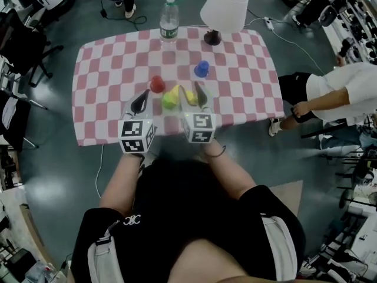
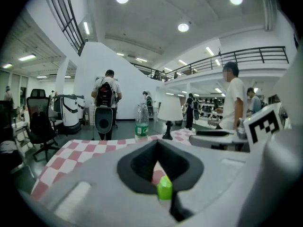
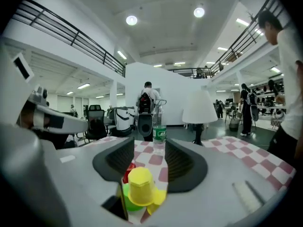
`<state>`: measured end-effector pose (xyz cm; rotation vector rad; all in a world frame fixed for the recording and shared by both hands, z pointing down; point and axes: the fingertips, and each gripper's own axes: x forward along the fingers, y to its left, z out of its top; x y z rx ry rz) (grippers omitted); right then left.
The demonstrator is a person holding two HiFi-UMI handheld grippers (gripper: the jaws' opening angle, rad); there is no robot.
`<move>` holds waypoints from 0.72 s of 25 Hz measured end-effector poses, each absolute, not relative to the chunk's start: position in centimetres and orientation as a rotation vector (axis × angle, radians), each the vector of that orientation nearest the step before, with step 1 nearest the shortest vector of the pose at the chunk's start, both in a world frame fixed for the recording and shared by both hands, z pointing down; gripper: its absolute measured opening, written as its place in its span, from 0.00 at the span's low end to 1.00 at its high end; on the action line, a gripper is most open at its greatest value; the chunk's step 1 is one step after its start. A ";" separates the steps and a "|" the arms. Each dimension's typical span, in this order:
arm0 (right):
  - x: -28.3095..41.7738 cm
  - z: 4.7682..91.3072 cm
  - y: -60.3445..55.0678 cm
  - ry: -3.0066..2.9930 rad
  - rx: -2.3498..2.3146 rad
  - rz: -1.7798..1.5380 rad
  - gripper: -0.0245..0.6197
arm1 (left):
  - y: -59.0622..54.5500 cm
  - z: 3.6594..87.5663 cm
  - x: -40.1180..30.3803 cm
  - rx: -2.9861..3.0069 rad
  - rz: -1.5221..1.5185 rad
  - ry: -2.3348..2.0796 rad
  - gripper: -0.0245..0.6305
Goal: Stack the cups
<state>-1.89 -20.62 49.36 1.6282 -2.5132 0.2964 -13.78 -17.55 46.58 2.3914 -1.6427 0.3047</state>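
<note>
Cups on the checked table, one moment of a stacking task.

**Head view.** The red cup and blue cup stand alone and apart. The yellow cup and green cup touch at the near edge, between the two tools, so the stack appears to have been started there. The left gripper lies just beside the red cup and the right gripper just right of the yellow-green pair. A bottle and a lamp stand at the far edge, well clear of the work.

**Left gripper view.** The jaws meet at their tips and nothing is between them. Through the hollow between the pads, a patch of cloth and part of the green cup show. This tool seems to be waiting close to the cups.

**Right gripper view.** The jaws stand apart. The yellow cup, faceted and mouth-down, sits over the green cup low in the gap, and neither pad presses on it. A sliver of the red cup shows behind. Whether the yellow cup is seated squarely cannot be told.
</note>
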 end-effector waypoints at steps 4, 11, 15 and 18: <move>0.6 45.8 -21.3 -2.498 1.756 0.264 0.04 | -18.2 44.7 -12.5 2.449 0.263 -1.625 0.03; 1.7 44.0 -21.9 -2.484 1.804 0.211 0.04 | -19.3 43.0 -11.2 2.525 0.232 -1.566 0.03; 2.3 43.9 -21.9 -2.459 1.826 0.186 0.04 | -19.4 42.8 -11.1 2.552 0.228 -1.526 0.03; 3.5 43.5 -21.9 -2.452 1.825 0.168 0.04 | -19.5 42.7 -11.0 2.563 0.227 -1.513 0.03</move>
